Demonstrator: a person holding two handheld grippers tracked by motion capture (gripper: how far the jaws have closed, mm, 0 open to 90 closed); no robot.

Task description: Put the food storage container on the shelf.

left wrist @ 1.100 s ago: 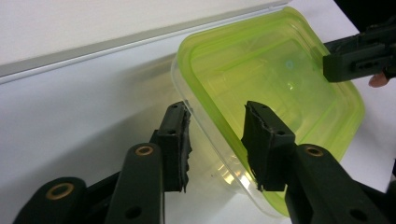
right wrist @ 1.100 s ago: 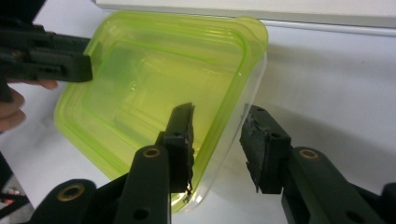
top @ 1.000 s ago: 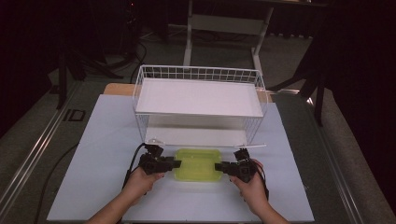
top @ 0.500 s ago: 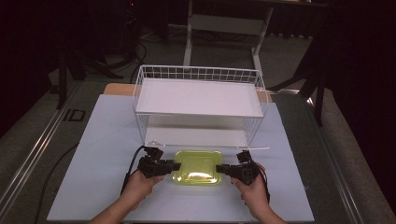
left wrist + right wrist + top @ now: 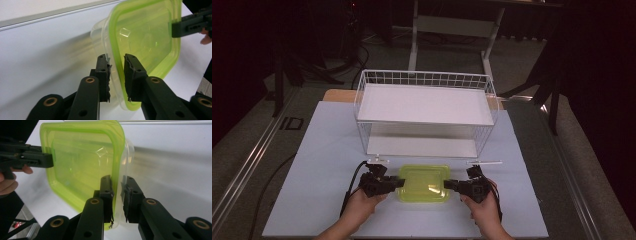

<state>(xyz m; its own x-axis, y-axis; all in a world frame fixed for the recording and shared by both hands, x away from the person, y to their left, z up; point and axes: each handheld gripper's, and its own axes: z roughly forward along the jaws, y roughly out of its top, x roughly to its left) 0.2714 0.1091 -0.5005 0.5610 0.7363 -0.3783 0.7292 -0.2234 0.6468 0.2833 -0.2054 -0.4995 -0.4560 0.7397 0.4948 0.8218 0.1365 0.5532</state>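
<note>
Gripping the container (image 5: pixel 424 183) by its short ends, the left gripper (image 5: pixel 399 181) is pinching the rim at nine o'clock and the right gripper (image 5: pixel 449 185) the rim at three o'clock, each pair of jaws closed down to a narrow gap around the lid edge. Over the last second it has been coming back toward six o'clock, away from the wire rack (image 5: pixel 424 114), which suggests it is being carried out rather than shelved. It is showing as a clear shallow tub under a translucent lime-green lid with rounded corners, apparently empty, hanging near the white table (image 5: pixel 312 150) in front of the rack's lower shelf.
</note>
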